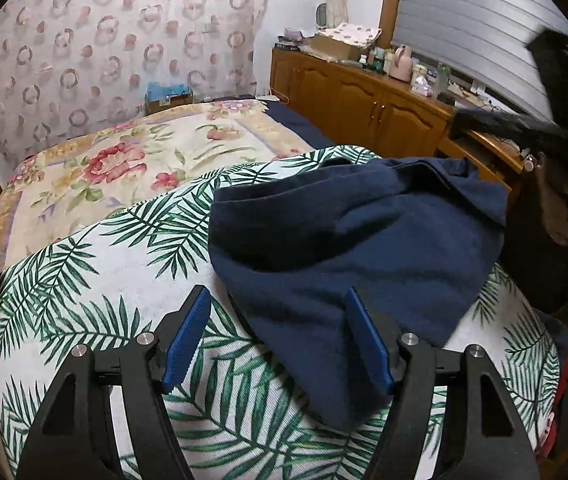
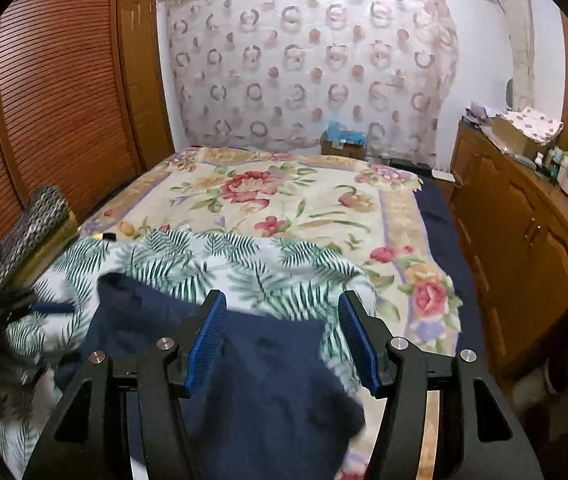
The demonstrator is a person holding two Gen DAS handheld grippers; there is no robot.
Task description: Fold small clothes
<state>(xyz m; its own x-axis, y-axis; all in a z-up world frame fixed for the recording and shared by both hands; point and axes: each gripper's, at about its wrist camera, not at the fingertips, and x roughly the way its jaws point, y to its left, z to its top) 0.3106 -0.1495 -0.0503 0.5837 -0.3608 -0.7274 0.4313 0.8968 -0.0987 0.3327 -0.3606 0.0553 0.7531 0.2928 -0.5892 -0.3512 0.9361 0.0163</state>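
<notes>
Palm-leaf print cloth (image 1: 84, 280) covers the near end of the bed, and on it lies a rumpled navy garment (image 1: 347, 232). Above it, both the left gripper (image 1: 276, 336) and right gripper (image 2: 280, 340) hang with fingers spread, pinching nothing. Beyond, a floral blanket (image 2: 291, 196) reaches the curtained wall.

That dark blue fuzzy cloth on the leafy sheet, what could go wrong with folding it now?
1. The dark blue fuzzy cloth lies bunched and wrinkled, so a fold might come out crooked.
2. Both the left gripper and right gripper are open, with nothing pinched; closing could grab several layers, or the palm-leaf printed sheet too.
3. The cloth's far edge lies near the bed's side and could slip off.
</notes>
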